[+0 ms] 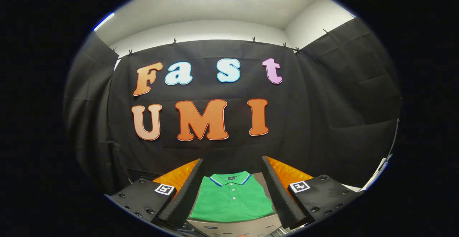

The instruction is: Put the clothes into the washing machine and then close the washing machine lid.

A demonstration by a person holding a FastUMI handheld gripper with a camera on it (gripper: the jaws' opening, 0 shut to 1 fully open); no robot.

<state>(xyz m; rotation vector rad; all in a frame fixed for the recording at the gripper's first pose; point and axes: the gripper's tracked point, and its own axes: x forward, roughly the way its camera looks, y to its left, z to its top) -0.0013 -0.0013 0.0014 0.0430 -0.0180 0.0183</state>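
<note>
A folded green polo shirt (231,199), with a blue-and-white trimmed collar and white buttons, lies flat on a grey-brown surface (233,226) below me. My gripper (232,167) is open and hovers over it, the two fingers spread wide apart. Seen from here, the shirt sits in the gap between the fingers (184,194), which touch nothing. The shirt's collar points away from me, toward the booth's black wall.
Black cloth walls close the booth ahead and on both sides, with a white ceiling above. A white object's edge (376,174) shows low to the right, past the right finger. The grey-brown surface carries dark markings near its front edge.
</note>
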